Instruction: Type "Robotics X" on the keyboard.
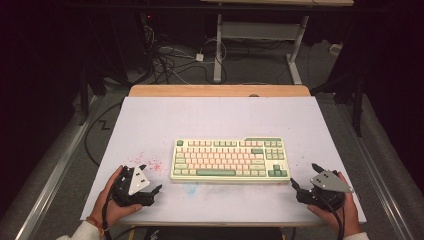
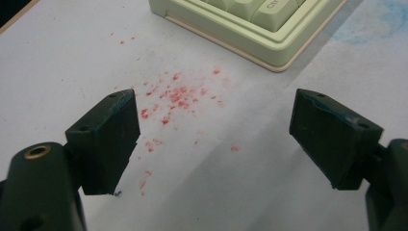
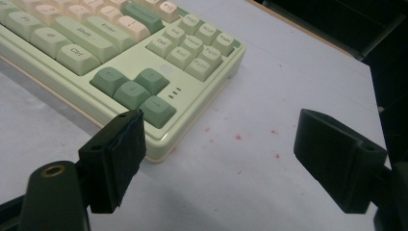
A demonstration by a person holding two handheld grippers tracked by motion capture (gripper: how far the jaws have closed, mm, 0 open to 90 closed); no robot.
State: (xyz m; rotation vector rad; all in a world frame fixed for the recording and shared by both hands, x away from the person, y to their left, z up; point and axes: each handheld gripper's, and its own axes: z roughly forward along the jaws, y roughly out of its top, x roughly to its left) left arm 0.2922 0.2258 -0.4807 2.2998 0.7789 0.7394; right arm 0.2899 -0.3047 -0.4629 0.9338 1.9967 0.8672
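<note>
A pale green keyboard (image 1: 230,160) with cream, pink and darker green keys lies flat near the middle of the white table (image 1: 220,117). My left gripper (image 1: 151,178) rests just off the keyboard's front left corner (image 2: 276,57), open, with nothing between its jaws. My right gripper (image 1: 305,175) sits off the front right corner, beside the green arrow keys (image 3: 137,91), also open and empty. A hand holds each gripper at the table's near edge.
Red specks (image 2: 178,96) stain the table left of the keyboard, and a faint blue smudge (image 1: 192,187) lies in front of it. A wooden strip (image 1: 220,90) runs along the far edge. Cables (image 1: 170,62) and desk legs (image 1: 218,50) stand on the floor beyond.
</note>
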